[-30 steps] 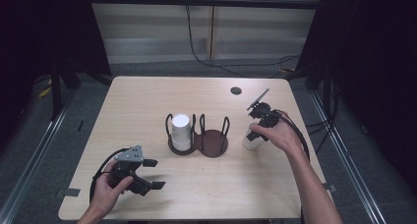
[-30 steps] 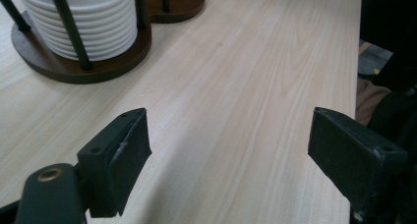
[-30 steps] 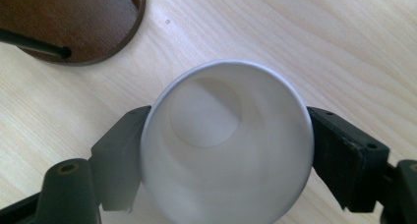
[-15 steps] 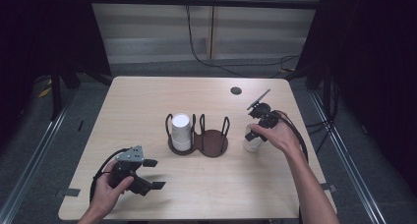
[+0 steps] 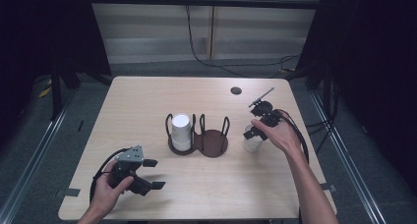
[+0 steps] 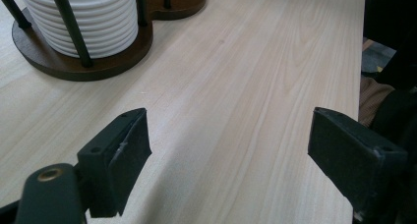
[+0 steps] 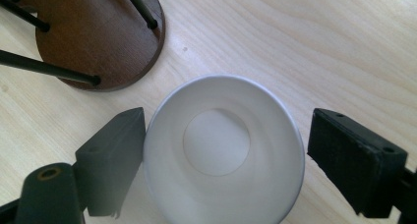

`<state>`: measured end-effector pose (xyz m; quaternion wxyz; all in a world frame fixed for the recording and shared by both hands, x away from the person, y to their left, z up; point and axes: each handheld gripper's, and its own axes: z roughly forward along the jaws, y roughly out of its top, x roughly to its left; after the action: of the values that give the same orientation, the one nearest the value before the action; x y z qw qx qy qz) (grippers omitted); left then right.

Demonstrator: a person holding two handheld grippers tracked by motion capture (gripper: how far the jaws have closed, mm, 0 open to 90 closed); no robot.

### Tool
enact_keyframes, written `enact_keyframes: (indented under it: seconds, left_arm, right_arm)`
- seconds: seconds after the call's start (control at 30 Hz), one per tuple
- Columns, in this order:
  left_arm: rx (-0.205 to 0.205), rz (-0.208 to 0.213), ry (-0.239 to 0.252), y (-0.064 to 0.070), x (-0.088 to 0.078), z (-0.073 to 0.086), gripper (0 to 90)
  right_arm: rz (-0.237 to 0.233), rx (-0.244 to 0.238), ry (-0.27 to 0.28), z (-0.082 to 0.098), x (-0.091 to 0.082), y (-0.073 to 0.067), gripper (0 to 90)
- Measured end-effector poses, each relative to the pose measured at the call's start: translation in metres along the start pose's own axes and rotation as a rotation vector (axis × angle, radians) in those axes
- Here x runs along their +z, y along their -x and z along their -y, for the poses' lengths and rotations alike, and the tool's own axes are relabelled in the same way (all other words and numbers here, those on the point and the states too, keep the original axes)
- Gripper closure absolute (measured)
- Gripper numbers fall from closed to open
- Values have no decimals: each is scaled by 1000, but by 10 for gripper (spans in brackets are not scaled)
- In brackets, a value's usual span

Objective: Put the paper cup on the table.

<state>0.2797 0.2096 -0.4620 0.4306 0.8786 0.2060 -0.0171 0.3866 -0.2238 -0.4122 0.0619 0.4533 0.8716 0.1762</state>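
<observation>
Right gripper (image 7: 223, 157) stands over a single white paper cup (image 7: 223, 153), its jaws having just been opening — wide now, the cup between them but the right pad clear of the rim, the left pad at most brushing it. That cup sits upright on the table (image 5: 147, 101), just beside the empty ring of the dark wooden cup holder (image 5: 212, 143). This looks like a release; next would be lifting straight up without tipping it. Left gripper (image 6: 228, 150) rests open — nothing in it.
</observation>
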Motion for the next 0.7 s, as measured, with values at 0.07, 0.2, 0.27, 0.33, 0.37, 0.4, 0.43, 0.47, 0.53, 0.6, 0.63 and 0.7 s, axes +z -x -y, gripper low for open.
enact_keyframes:
  seconds: [0.07, 0.2, 0.27, 0.33, 0.37, 0.4, 0.43, 0.47, 0.53, 0.6, 0.63, 0.7]
  left_arm:
    - [7, -1, -6, 0, 0, 0, 161]
    - [0, -4, 2, 0, -1, 0, 161]
    - [-5, -8, 9, -1, -1, 0, 161]
    - [-16, -18, 21, -1, -3, 0, 161]
    - [-9, -21, 21, -2, -3, 0, 161]
    - [-9, -21, 26, -2, -4, 0, 161]
    - [-9, -23, 24, -2, -4, 0, 161]
    - [-9, -23, 25, -2, -4, 0, 161]
    - [-8, -21, 26, -1, -3, 0, 161]
    - [-11, -21, 28, -1, -3, 1, 161]
    - [-12, -21, 29, -1, -3, 1, 161]
    - [-13, -22, 30, -1, -3, 0, 161]
  right_arm:
    - [5, 7, 9, 0, -2, 0, 146]
    - [-5, 16, 58, 1, -8, 0, 143]
    - [-1, 24, 79, 1, -10, 0, 142]
    - [16, 27, 91, 2, -13, -1, 145]
    - [28, 19, 98, 3, -14, -2, 147]
    - [29, 21, 96, 4, -15, -3, 151]
    - [25, 29, 117, 5, -17, -3, 152]
    - [24, 32, 133, 7, -19, -3, 152]
    - [33, 45, 175, 10, -22, -4, 153]
    - [31, 56, 205, 12, -25, -5, 154]
    - [34, 60, 227, 15, -26, -5, 154]
    - [29, 59, 253, 17, -28, -7, 158]
